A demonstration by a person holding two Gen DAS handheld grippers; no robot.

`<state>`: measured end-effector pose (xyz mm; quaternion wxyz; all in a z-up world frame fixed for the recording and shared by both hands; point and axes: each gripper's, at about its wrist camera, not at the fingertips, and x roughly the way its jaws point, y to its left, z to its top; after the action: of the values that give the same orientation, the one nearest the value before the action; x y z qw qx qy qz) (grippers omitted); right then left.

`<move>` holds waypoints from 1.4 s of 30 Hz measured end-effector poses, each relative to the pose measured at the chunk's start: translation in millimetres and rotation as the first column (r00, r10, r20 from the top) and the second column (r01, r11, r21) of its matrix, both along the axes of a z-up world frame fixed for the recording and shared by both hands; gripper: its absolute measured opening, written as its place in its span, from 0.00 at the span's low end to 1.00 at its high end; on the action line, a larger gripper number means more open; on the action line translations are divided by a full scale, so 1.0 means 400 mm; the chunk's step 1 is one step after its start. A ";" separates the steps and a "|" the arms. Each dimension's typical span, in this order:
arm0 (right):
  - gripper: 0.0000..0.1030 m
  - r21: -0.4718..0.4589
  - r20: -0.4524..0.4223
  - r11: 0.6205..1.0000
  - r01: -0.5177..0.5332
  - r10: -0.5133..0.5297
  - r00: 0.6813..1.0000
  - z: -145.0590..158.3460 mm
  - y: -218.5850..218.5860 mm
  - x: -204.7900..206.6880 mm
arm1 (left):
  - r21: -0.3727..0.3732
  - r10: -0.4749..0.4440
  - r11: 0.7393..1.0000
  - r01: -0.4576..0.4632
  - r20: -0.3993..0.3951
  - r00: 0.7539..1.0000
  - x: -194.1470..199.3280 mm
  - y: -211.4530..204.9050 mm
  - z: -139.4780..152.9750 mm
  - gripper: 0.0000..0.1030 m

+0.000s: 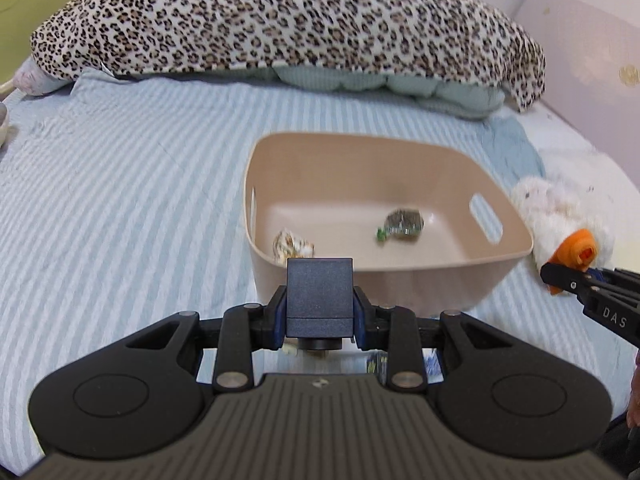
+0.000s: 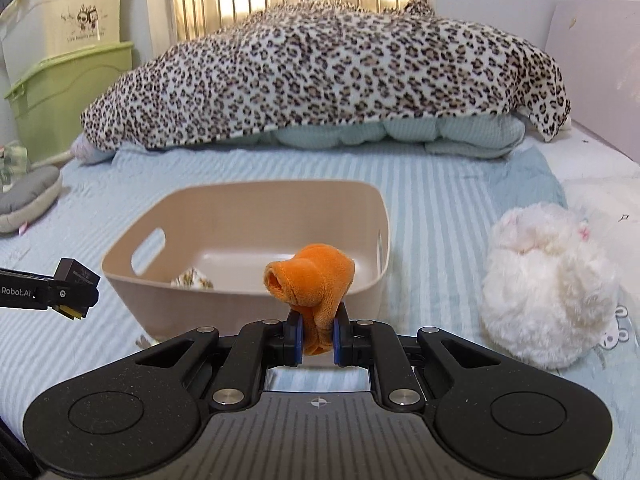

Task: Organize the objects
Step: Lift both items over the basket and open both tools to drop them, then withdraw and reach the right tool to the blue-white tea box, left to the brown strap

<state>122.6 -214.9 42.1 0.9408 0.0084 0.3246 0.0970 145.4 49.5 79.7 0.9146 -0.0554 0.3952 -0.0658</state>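
Over at the left edge of the striped light-blue bed cover (image 2: 440, 208), a flat grey cushion (image 2: 28, 196) lies untouched, well apart from the action.

Moving in, the left gripper (image 1: 320, 312) is clenched on a small dark grey plastic cube block (image 1: 319, 296), holding it just in front of the near rim of the beige plastic storage basket with cut-out handles (image 1: 460, 168). From the right wrist view that block (image 2: 78, 286) hangs off the basket's left side, not yet over the opening.

Inside the basket, two small things already sit on the floor: a crumpled pale patterned wrapper (image 1: 291, 243) near the front-left corner and a dark speckled green-tipped piece (image 1: 403, 224) toward the middle. So sorting looks partly done.

Next, the right gripper (image 2: 316, 338) grasps a soft orange plush piece (image 2: 310, 280), pinched between the blue pads, raised before the basket's near wall.

Toward the right edge, a fluffy white plush toy (image 2: 548, 280) rests on the cover beside the basket; whether the orange piece belongs to it, I cannot tell.

My read: two items stowed, two in hand awaiting the drop, the white plush left.
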 end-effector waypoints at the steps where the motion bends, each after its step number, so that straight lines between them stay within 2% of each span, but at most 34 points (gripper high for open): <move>1: 0.13 0.006 0.008 1.000 0.003 -0.003 1.000 0.007 -0.003 0.003 | -0.008 0.004 1.000 -0.004 0.010 1.000 0.005 0.000 0.007 0.32; 8: 0.13 0.042 0.053 0.999 0.028 -0.030 0.998 0.035 -0.007 0.045 | -0.018 0.009 1.000 -0.008 0.091 0.996 0.040 -0.031 0.031 0.32; 18: 0.13 0.074 0.063 0.996 0.051 -0.055 0.996 0.010 0.036 0.145 | 0.050 0.046 0.997 -0.051 0.107 0.993 0.162 -0.084 -0.050 0.32; 21: 0.13 0.084 0.049 0.996 0.042 -0.046 0.998 -0.010 0.051 0.172 | 0.054 0.053 0.997 -0.057 0.085 0.995 0.201 -0.091 -0.080 0.32; 25: 0.13 0.049 0.025 0.998 0.031 -0.033 0.999 -0.048 0.079 0.193 | 0.056 0.069 0.996 -0.071 0.035 0.997 0.239 -0.097 -0.128 0.32; 30: 0.13 0.009 -0.026 0.999 0.033 -0.033 0.999 -0.097 0.102 0.217 | 0.104 0.060 0.993 -0.056 -0.028 0.998 0.259 -0.117 -0.178 0.32; 34: 0.16 -0.001 -0.064 0.999 0.038 -0.038 0.997 -0.123 0.103 0.227 | 0.139 0.054 0.989 -0.050 -0.024 0.998 0.255 -0.124 -0.184 0.32; 37: 0.33 0.011 -0.063 0.999 0.046 -0.045 0.997 -0.123 0.099 0.218 | 0.149 0.066 0.987 -0.064 -0.006 0.998 0.244 -0.124 -0.163 0.33; 39: 0.51 0.021 -0.045 0.999 0.040 -0.039 0.998 -0.110 0.097 0.206 | 0.151 0.067 0.986 -0.068 0.017 0.998 0.229 -0.122 -0.137 0.45; 40: 0.55 0.024 -0.030 0.999 0.037 -0.037 0.999 -0.101 0.096 0.196 | 0.149 0.066 0.986 -0.069 0.026 0.998 0.222 -0.121 -0.123 0.60; 41: 0.61 0.025 -0.019 0.999 0.036 -0.036 0.999 -0.093 0.093 0.189 | 0.146 0.067 0.987 -0.072 0.037 0.997 0.212 -0.118 -0.109 0.71; 42: 0.63 0.029 -0.010 0.999 0.034 -0.034 0.999 -0.083 0.089 0.180 | 0.145 0.071 0.986 -0.077 0.052 0.996 0.202 -0.115 -0.096 0.73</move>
<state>194.6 -179.2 9.1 0.9405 0.0283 0.3276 0.0858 226.0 3.5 41.3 0.9270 -0.0010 0.3750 -0.0039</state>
